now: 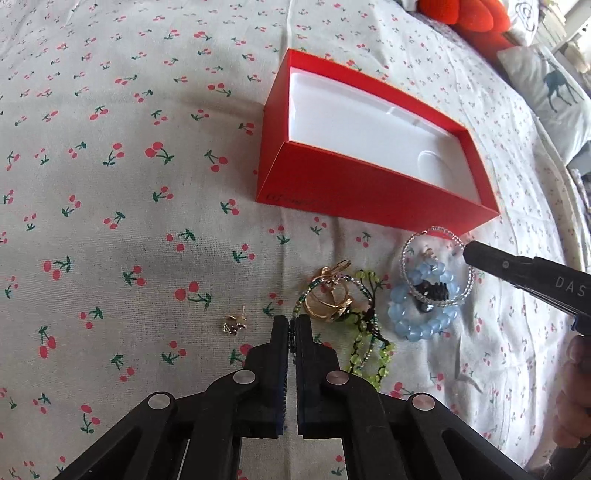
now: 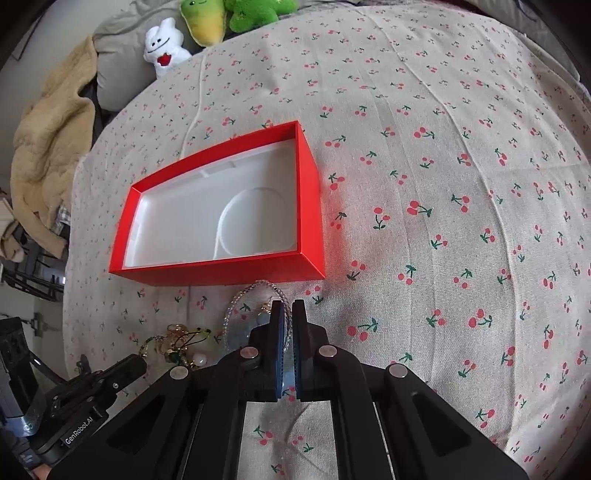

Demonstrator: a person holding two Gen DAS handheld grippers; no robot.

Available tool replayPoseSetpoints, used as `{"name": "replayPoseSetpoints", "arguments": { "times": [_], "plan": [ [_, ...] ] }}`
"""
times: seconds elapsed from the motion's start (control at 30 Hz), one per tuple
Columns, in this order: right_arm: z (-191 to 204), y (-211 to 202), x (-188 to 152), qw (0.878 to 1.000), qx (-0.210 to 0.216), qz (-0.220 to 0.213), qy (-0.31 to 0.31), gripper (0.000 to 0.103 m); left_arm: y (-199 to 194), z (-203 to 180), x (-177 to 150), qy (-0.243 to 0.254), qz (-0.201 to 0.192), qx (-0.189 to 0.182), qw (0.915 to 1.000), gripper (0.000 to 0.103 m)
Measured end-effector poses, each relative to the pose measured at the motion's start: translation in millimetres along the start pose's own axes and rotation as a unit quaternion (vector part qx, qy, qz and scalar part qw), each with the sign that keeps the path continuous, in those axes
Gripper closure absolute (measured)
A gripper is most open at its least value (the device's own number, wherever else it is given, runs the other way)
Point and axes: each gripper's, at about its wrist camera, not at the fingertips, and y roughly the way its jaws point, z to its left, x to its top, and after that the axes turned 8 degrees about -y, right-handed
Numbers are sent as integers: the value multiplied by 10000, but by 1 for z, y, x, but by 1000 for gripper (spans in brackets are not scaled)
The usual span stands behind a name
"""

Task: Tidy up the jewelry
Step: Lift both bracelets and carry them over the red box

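An open red box [image 1: 373, 192] with a white liner lies on the cherry-print cloth; it also shows in the right wrist view [image 2: 221, 271]. In front of it lies a jewelry pile: a gold ring [image 1: 328, 301], a green beaded strand [image 1: 364, 354], a blue bead bracelet [image 1: 424, 306], a clear bead bracelet [image 1: 436, 236] and a small earring [image 1: 234, 325]. My left gripper [image 1: 292, 325] is shut on a dark-green beaded strand [image 1: 293, 334]. My right gripper [image 2: 288, 308] is shut on the clear bead bracelet [image 2: 258, 286]; its tip [image 1: 471, 253] shows in the left wrist view.
Plush toys [image 2: 207, 22] and a beige blanket [image 2: 48, 140] lie beyond the bed's far edge. A red cushion [image 1: 469, 18] and a deer-print pillow [image 1: 550, 92] lie at the right. Cherry-print cloth [image 2: 443, 221] spreads to the right of the box.
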Motion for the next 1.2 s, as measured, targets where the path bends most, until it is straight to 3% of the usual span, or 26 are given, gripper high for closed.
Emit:
{"name": "replayPoseSetpoints", "arguments": {
  "times": [0.47, 0.6, 0.7, 0.73, 0.77, 0.83, 0.87, 0.9, 0.93, 1.03, 1.2],
  "plan": [
    [29, -64, -24, 9959, 467, -669, -392, 99, -65, -21, -10, 220, -663, -681, 9952, 103],
    [35, -71, -32, 9947, 558, -729, -474, 99, -77, -21, -14, 209, -679, -1161, 9907, 103],
    [36, -74, -37, 9941, 617, -731, -513, 99, -75, -17, -15, -30, -383, -1862, 9818, 103],
    [36, -74, -38, 9942, 614, -724, -511, 99, -73, -14, -15, -131, -329, -1900, 9812, 103],
    [36, -74, -38, 9943, 600, -719, -507, 99, -68, -12, -15, -174, -304, -1686, 9851, 103],
    [35, -72, -40, 9947, 562, -699, -495, 99, -51, -6, -15, -76, -317, -396, 9987, 103],
    [35, -71, -40, 9950, 547, -685, -489, 99, -40, -2, -15, 0, -342, 209, 9992, 103],
    [34, -70, -41, 9951, 538, -672, -483, 99, -28, 4, -15, 0, -251, 590, 9979, 103],
    [34, -69, -41, 9953, 533, -658, -479, 99, -18, 11, -15, -127, -93, 654, 9977, 103],
    [33, -66, -41, 9955, 526, -619, -482, 99, -1, 25, -16, -508, 372, 249, 9977, 103],
    [37, -63, -41, 9955, 538, -572, -539, 99, 3, 14, -24, -163, 385, 612, 9973, 103]
  ]
}}
